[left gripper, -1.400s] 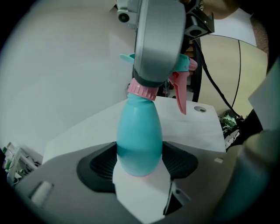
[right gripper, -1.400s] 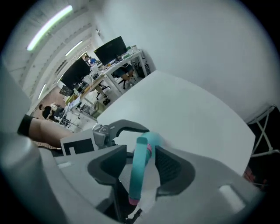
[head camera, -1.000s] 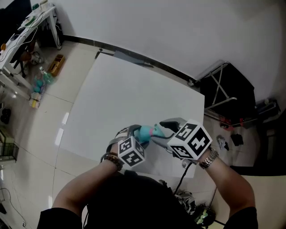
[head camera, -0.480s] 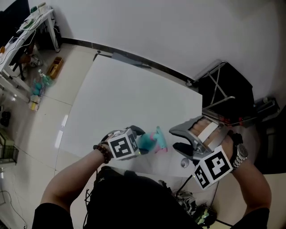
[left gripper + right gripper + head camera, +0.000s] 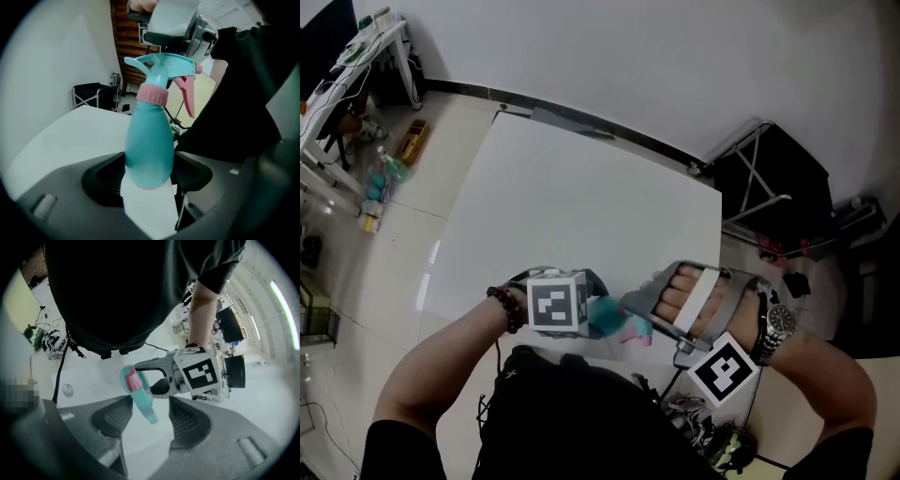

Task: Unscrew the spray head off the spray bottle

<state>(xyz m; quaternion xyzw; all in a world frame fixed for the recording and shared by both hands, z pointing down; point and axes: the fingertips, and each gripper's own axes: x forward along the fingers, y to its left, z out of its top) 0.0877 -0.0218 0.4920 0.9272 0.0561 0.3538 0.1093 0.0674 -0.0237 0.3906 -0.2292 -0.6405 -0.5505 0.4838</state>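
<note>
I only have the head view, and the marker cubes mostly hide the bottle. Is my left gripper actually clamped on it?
Observer: Yes. The left gripper view shows the left gripper shut on the spray bottle, low on its body.
Operator: Has the right one got the head?
Observer: Not yet. The right gripper has its jaws apart, the spray head between them with a gap beside it.
Operator: Is the head off?
Observer: No, its pink collar sits on the bottle's neck.

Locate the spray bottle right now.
Head view, bottom centre by the table's near edge: the spray bottle is clamped at its base in the left gripper, its spray head between the open fingers of the right gripper.
</note>
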